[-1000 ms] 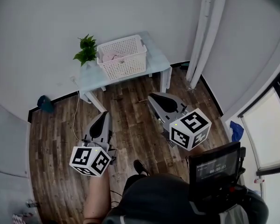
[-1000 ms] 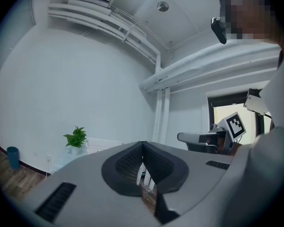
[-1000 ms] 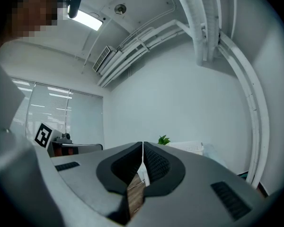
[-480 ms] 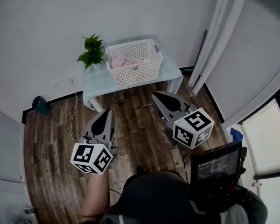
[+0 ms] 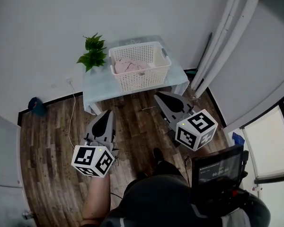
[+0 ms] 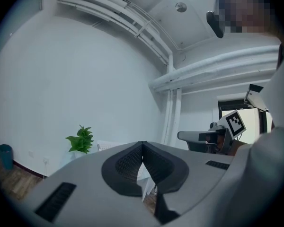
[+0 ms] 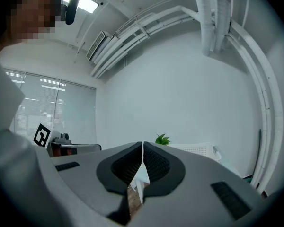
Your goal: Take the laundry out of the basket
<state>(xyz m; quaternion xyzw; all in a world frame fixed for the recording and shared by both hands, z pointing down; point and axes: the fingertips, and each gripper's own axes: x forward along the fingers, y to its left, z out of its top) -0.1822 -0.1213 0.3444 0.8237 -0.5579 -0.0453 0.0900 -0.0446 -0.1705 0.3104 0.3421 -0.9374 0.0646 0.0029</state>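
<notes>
A white slatted laundry basket (image 5: pixel 141 69) stands on a small pale table (image 5: pixel 97 86) against the wall, with pink laundry (image 5: pixel 128 65) lying inside it. My left gripper (image 5: pixel 105 117) hovers over the wooden floor well short of the table, jaws shut and empty. To its right, my right gripper (image 5: pixel 159 98) sits nearer the table's front edge, shut too, with nothing held. The basket (image 7: pixel 199 150) shows low in the right gripper view, its rim (image 6: pixel 104 145) peeking over the left gripper's jaws.
A green potted plant (image 5: pixel 92 53) stands on the table left of the basket. White pipes (image 5: pixel 222 37) run down the wall at the right. A cable (image 5: pixel 73 108) hangs to the floor and a blue object (image 5: pixel 36 105) lies at the left wall.
The view has moved toward the table, so the basket and plant appear closer and more central. Both grippers stay shut and keep their places in the view.
</notes>
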